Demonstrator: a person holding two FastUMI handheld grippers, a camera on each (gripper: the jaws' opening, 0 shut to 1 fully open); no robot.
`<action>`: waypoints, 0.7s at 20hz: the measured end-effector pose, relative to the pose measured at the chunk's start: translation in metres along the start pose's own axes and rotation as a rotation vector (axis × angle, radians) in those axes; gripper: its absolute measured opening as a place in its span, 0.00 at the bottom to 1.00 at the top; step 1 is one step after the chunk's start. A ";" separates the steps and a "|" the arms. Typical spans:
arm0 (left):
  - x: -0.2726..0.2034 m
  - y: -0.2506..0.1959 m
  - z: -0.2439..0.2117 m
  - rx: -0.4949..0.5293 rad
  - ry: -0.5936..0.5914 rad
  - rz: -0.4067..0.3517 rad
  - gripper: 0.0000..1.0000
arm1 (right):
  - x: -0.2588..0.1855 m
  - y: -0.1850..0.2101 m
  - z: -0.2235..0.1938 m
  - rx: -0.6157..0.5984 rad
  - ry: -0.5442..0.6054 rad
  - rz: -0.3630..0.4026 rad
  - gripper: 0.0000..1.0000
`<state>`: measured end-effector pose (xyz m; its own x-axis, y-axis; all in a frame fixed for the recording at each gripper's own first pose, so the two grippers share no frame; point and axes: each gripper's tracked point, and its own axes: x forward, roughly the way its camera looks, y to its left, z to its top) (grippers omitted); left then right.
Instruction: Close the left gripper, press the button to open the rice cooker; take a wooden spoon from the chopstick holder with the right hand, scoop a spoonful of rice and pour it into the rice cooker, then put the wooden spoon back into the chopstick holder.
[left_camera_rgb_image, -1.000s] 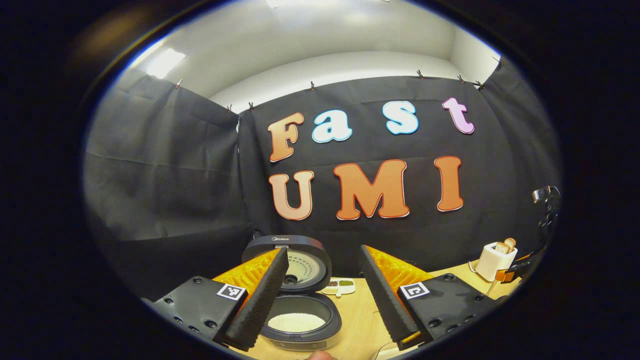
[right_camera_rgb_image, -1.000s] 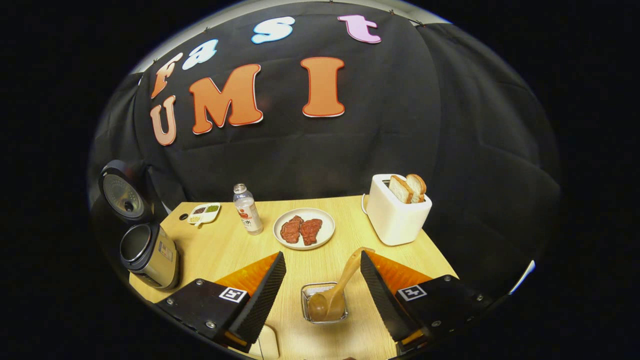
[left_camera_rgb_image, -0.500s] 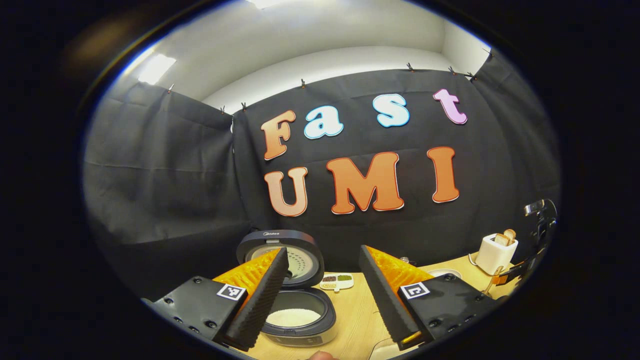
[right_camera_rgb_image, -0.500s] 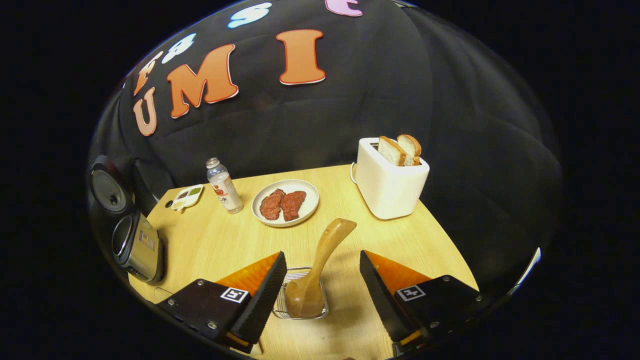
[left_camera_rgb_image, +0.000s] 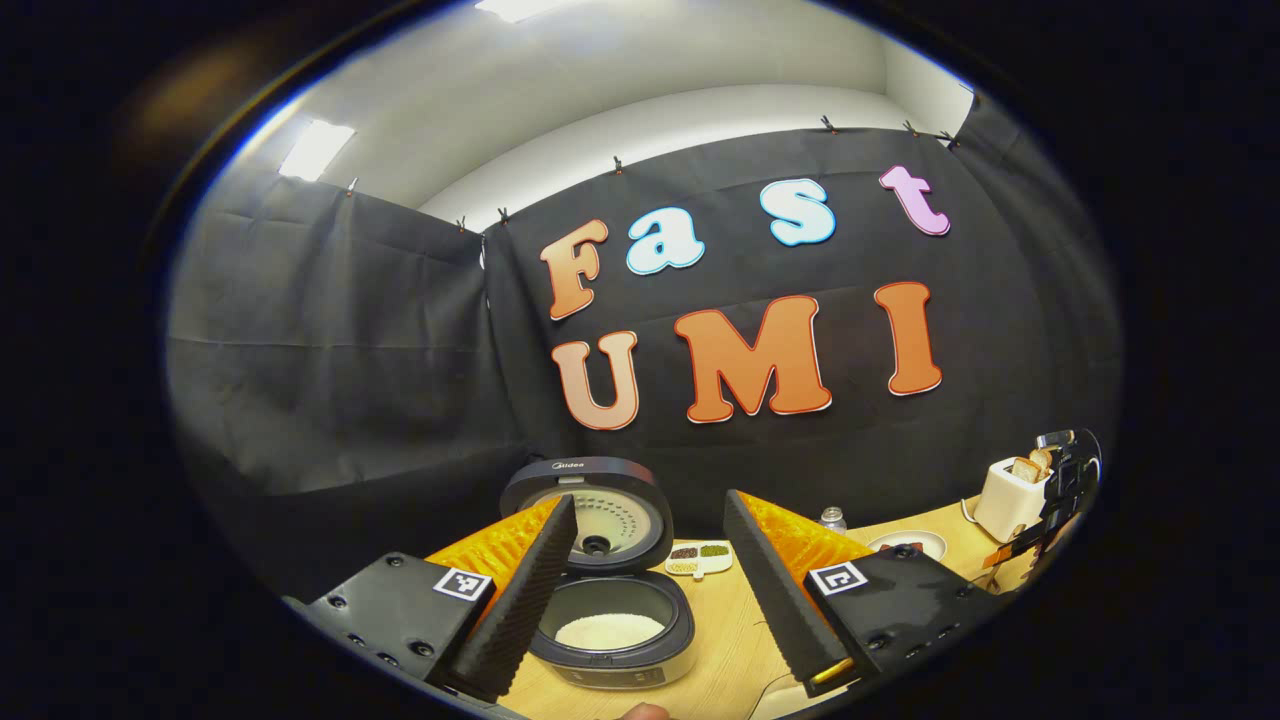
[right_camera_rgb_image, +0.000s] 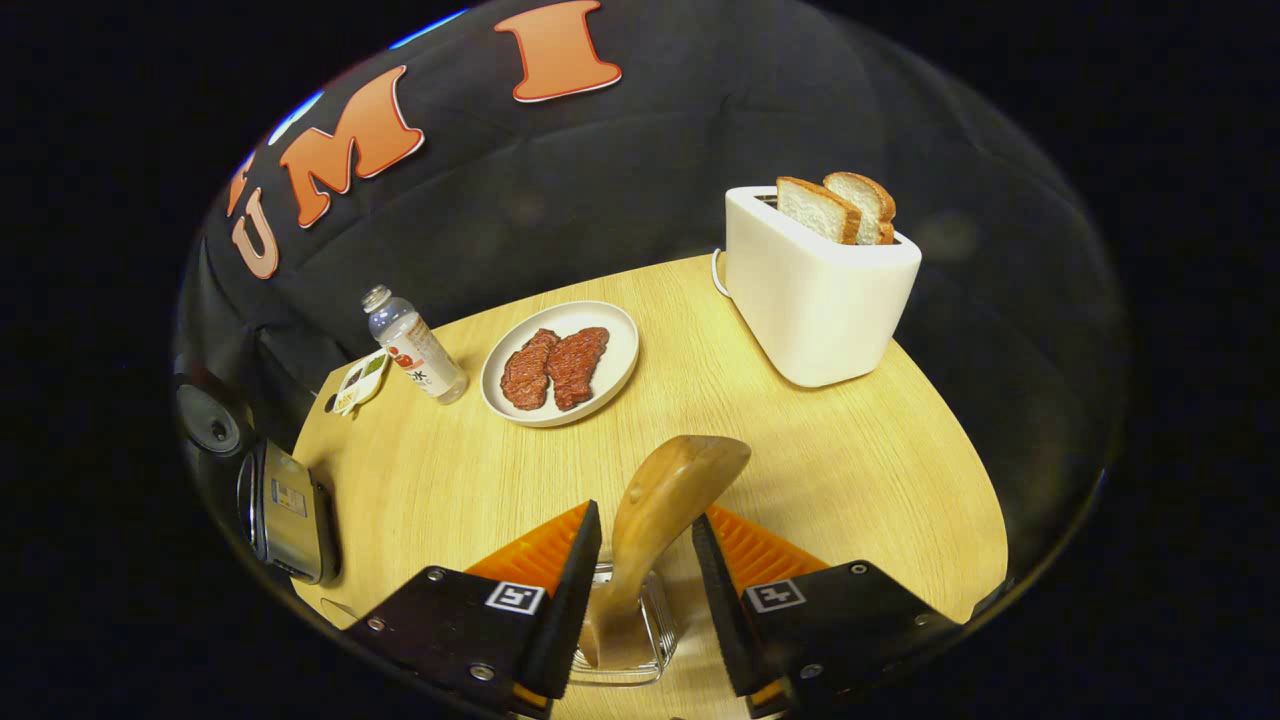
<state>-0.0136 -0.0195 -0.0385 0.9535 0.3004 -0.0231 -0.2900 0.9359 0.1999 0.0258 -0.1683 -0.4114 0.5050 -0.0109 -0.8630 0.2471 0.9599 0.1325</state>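
Note:
In the right gripper view the wooden spoon (right_camera_rgb_image: 672, 488) stands handle-up in the clear chopstick holder (right_camera_rgb_image: 628, 655) near the table's front edge. My right gripper (right_camera_rgb_image: 645, 512) is low over the holder, and its fingers press on both sides of the spoon's handle. The rice cooker (left_camera_rgb_image: 612, 630) sits close ahead in the left gripper view with its lid (left_camera_rgb_image: 590, 510) raised and white rice in the pot. My left gripper (left_camera_rgb_image: 650, 500) hangs above it, open and holding nothing. The cooker (right_camera_rgb_image: 285, 510) is also at the far left in the right gripper view.
On the wooden table (right_camera_rgb_image: 860, 470) stand a white toaster (right_camera_rgb_image: 815, 290) with two bread slices at the back right, a plate (right_camera_rgb_image: 626, 345) with two pieces of meat in the middle, a small bottle (right_camera_rgb_image: 415, 345) and a small divided dish (right_camera_rgb_image: 358, 380) to its left.
My right gripper has come down over the holder and its fingers have closed from wide open onto the spoon handle. The left gripper has drifted slightly and stays open.

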 end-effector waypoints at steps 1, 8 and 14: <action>0.000 0.000 -0.002 -0.002 0.006 0.003 0.98 | 0.003 0.001 -0.001 0.005 0.011 -0.001 0.54; 0.005 -0.004 -0.004 0.011 0.003 -0.021 0.96 | -0.007 0.016 -0.007 0.092 0.006 0.052 0.21; 0.011 -0.004 -0.008 -0.013 0.009 -0.051 1.00 | -0.032 0.019 -0.013 0.056 -0.060 0.038 0.16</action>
<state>-0.0022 -0.0182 -0.0477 0.9664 0.2535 -0.0415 -0.2418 0.9524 0.1855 0.0042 -0.1458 -0.3875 0.5632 0.0071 -0.8263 0.2714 0.9429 0.1931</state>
